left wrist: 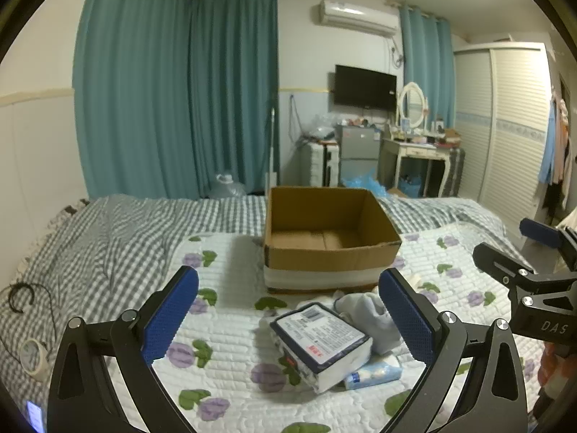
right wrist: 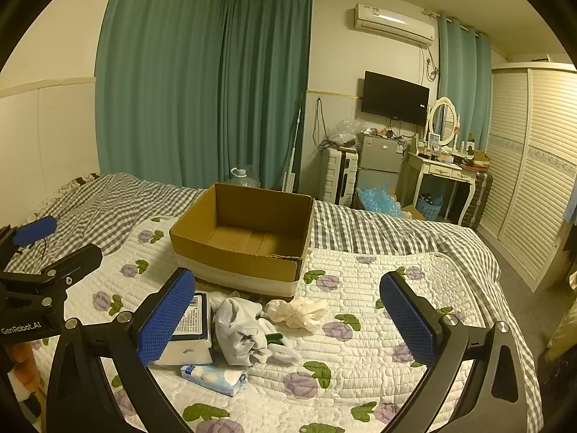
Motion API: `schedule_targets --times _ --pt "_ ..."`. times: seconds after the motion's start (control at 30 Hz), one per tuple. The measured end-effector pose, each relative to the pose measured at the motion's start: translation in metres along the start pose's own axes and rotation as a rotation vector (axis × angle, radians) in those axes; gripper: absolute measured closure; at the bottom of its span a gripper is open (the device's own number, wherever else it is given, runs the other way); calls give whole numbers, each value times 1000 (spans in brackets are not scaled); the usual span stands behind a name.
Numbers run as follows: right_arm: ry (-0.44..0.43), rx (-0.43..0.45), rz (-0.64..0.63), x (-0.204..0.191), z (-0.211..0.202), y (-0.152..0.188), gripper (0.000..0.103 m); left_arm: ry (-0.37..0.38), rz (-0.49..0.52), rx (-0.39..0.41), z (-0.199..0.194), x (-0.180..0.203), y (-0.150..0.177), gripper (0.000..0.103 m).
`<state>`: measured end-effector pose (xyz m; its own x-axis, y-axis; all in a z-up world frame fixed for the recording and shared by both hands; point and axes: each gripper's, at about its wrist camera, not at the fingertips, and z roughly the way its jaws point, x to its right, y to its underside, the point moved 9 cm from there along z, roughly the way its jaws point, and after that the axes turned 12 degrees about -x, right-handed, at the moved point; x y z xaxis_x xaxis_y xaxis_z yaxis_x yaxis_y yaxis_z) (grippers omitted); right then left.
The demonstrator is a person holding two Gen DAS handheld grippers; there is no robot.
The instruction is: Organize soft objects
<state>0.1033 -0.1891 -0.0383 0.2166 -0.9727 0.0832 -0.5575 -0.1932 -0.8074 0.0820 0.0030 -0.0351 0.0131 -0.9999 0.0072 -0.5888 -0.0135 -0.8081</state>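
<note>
Cardboard box: open-topped carton (left wrist: 326, 241) with nothing visible inside, standing on the quilted floral bedspread (right wrist: 360, 361), beyond both grippers.
Left gripper: left gripper (left wrist: 288, 321) hovers over the bed, blue pads spread wide apart, holding nothing.
Right gripper: right gripper (right wrist: 288, 319) likewise spread wide and holding nothing.
Tissue pack: large wrapped pack (left wrist: 321, 342) with a dark printed label lies between the left gripper's fingers, tilted, resting partly on a small blue tissue packet (right wrist: 214, 375).
Grey cloth: crumpled pale grey garment (right wrist: 239, 332) just right of the pack, touching it, between the right gripper's fingers.
Cream cloth: wrinkled cream piece (right wrist: 299, 312) just right of the grey one, near the box's front corner.
Open room: bare bedspread to the right of the cloths; gingham sheet (left wrist: 108, 238) to the left and behind the box.
</note>
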Motion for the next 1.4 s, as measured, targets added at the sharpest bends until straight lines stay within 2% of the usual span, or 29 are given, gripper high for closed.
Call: schedule_targets --times 1.4 --pt "5 -5 -2 3 3 1 0 -5 -14 -8 0 -4 3 1"
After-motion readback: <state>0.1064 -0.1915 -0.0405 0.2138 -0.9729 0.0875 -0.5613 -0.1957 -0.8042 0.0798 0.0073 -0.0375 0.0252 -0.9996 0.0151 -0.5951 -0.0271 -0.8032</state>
